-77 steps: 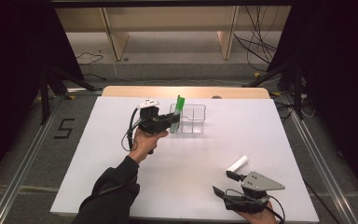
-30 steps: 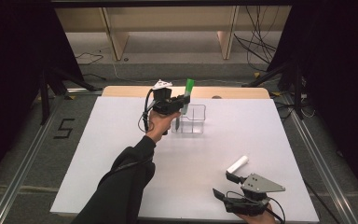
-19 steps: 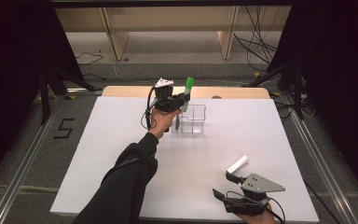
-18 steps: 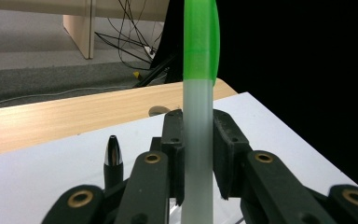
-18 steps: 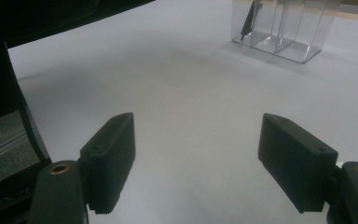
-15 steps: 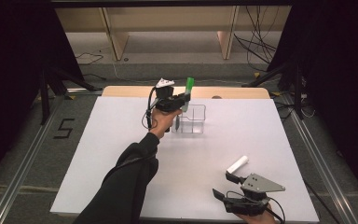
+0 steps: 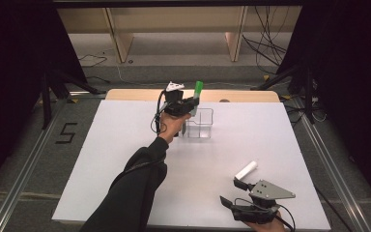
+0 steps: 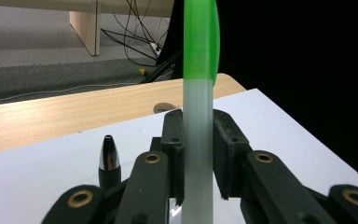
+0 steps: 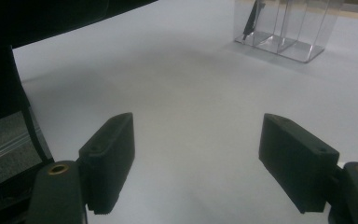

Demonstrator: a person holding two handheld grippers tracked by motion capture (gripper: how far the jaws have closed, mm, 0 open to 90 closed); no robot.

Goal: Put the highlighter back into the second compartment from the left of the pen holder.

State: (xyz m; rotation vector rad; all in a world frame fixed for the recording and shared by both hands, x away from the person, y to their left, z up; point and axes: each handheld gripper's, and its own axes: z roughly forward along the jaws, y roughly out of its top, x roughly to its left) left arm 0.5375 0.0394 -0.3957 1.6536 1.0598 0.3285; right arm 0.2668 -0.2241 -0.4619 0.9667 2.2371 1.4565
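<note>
Green-capped marker [image 8: 198, 140] stands upright, clamped between the left claw's [image 8: 198, 158] jaws.

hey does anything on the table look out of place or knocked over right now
One thing: a white marker lies on its side on the bare table, far from the clear organizer. The left gripper holds a green-capped marker upright above that organizer. Nothing looks spilled or damaged.

Each black hand-held gripper [image 7: 191, 102] has brass-ringed jaw links, a grey triangular plate and a cable; sleeve [image 7: 130, 188] dark.
</note>
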